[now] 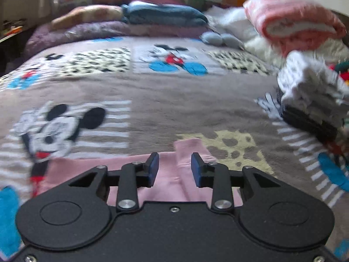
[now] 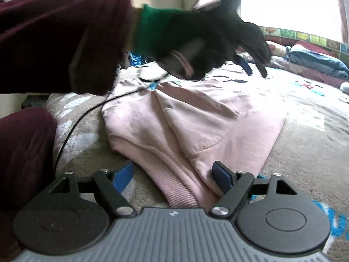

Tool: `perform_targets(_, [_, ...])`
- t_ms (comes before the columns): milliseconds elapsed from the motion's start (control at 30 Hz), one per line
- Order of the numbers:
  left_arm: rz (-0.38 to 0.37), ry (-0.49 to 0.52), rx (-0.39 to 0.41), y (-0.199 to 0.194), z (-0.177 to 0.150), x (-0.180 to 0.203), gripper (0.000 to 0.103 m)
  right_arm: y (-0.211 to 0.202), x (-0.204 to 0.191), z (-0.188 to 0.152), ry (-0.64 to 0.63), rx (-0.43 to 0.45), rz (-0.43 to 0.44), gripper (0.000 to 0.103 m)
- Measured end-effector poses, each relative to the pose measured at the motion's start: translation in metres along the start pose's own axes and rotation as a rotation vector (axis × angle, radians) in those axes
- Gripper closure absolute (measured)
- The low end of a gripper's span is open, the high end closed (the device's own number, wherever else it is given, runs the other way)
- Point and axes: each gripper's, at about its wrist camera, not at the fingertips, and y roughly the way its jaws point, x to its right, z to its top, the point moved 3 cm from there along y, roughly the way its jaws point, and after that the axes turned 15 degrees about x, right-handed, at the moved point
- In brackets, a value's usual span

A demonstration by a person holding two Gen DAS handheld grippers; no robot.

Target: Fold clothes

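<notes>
From the left wrist, the left gripper (image 1: 174,170) hovers with jaws partly parted and empty over a raised fold of the soft pink cotton sweatshirt (image 1: 170,179) on the cartoon-print fleece bedspread (image 1: 152,100); it should probably close squarely on that ridge, with open bed ahead. From the right wrist, the right gripper (image 2: 173,179) gapes wide and empty at the ribbed hem (image 2: 174,187), which it should take cleanly, keeping clear of the black-gloved hand (image 2: 196,41) above.

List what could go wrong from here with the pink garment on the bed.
1. The black cable trails across the blanket right beside the pink sweatshirt; a fold could catch or drag it.
2. The right gripper has open jaws straddling the ribbed hem, so closing may pinch several layers and bunch them.
3. The left gripper is open over a raised crease, which may get folded in.
</notes>
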Motion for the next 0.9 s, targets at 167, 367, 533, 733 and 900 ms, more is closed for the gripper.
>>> perform_targets(167, [0.019, -0.065, 0.048, -0.065, 0.003, -0.022, 0.061, -0.016, -0.01, 0.005, -0.027, 0.0, 0.023, 0.024])
perform_targets(367, [0.042, -0.179, 0.075, -0.136, -0.022, -0.051, 0.059, -0.044, -0.003, 0.015, 0.002, 0.027, -0.025, 0.026])
perform_targets(533, [0.079, -0.344, 0.05, -0.163, -0.056, -0.079, 0.059, -0.037, 0.006, 0.014, -0.022, 0.055, -0.11, 0.026])
perform_targets(733, [0.119, -0.489, 0.024, -0.172, -0.086, -0.102, 0.059, -0.007, 0.001, -0.005, 0.012, -0.081, -0.051, 0.022])
perform_targets(900, [0.107, -0.532, 0.018, -0.17, -0.094, -0.106, 0.059, -0.012, -0.014, -0.006, -0.076, -0.084, -0.041, 0.014])
